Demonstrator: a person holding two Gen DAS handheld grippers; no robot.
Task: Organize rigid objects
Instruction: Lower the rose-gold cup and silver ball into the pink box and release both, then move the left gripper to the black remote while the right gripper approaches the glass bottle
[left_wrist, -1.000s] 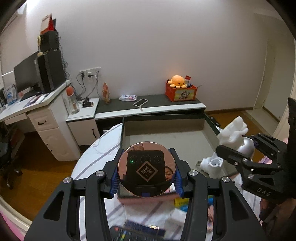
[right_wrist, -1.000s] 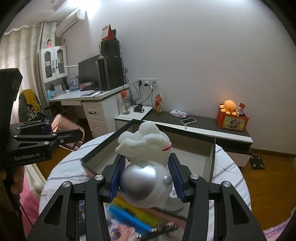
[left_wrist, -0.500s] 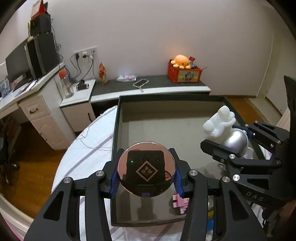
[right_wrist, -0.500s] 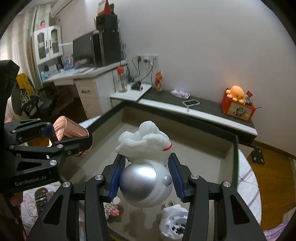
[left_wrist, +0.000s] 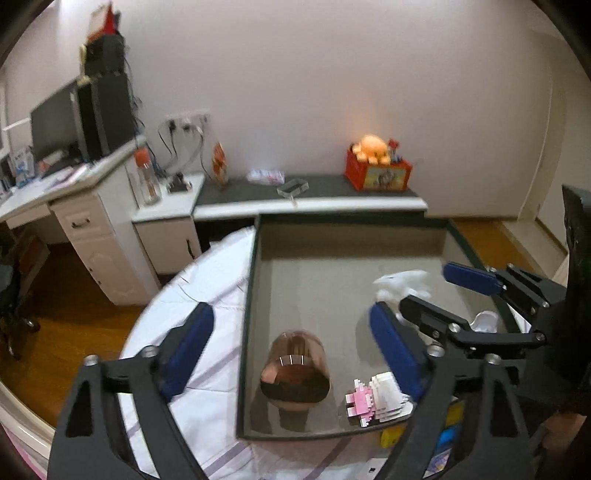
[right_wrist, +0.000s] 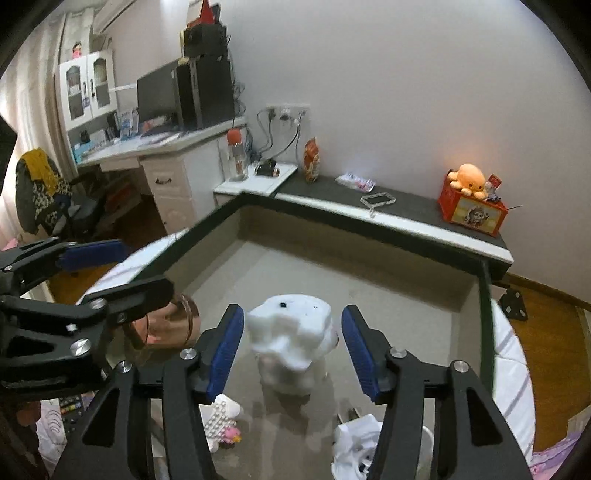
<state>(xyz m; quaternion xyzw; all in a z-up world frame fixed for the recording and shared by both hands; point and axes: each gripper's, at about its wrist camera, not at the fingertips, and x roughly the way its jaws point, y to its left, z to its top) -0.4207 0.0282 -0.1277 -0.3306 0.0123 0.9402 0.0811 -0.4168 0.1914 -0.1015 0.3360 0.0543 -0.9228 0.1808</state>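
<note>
Both tools gape released above the tray (left_wrist: 255, 258): left tool (left_wrist: 291, 350) over the copper cup (left_wrist: 295, 373), right tool (right_wrist: 291, 349) straddling the white figure (right_wrist: 291, 339), untouched.

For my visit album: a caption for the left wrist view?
Open left hand-held gripper above a copper cup in the tray.

the copper cup (left_wrist: 294, 371) lies in the tray (left_wrist: 246, 295) near its front left. the block toy (left_wrist: 373, 400) sits just right of it, the white figure (right_wrist: 291, 341) farther back.

Round table (left_wrist: 207, 280), striped cloth; dark-rimmed tray (left_wrist: 246, 332) on it.
</note>
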